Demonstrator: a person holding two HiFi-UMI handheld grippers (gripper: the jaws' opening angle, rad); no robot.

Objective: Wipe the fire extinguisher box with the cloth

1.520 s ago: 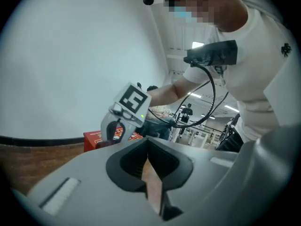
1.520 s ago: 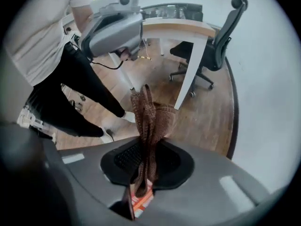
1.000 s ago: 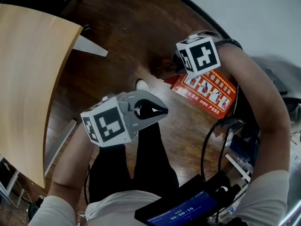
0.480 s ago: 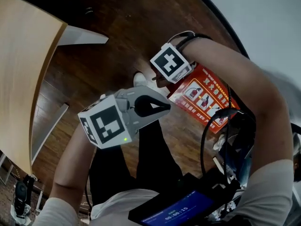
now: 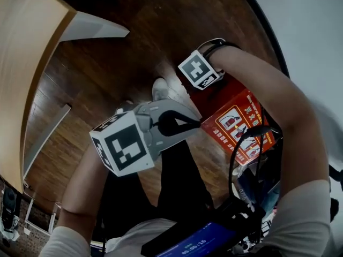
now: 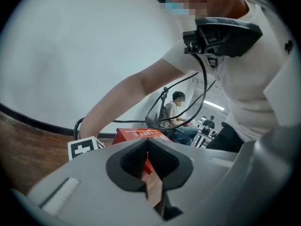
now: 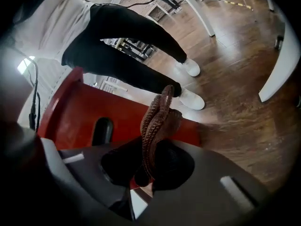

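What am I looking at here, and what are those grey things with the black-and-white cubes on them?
There is no robot here. A person holds a hand-held gripper in each hand, and the marker cubes are part of those grippers. The head view comes from a camera on the person's head, looking down at the wooden floor. The other two views come from cameras riding on each gripper. The left gripper has its jaws closed on nothing. The right gripper has its jaws clamped on a brown cloth, with the red fire extinguisher box right behind it.
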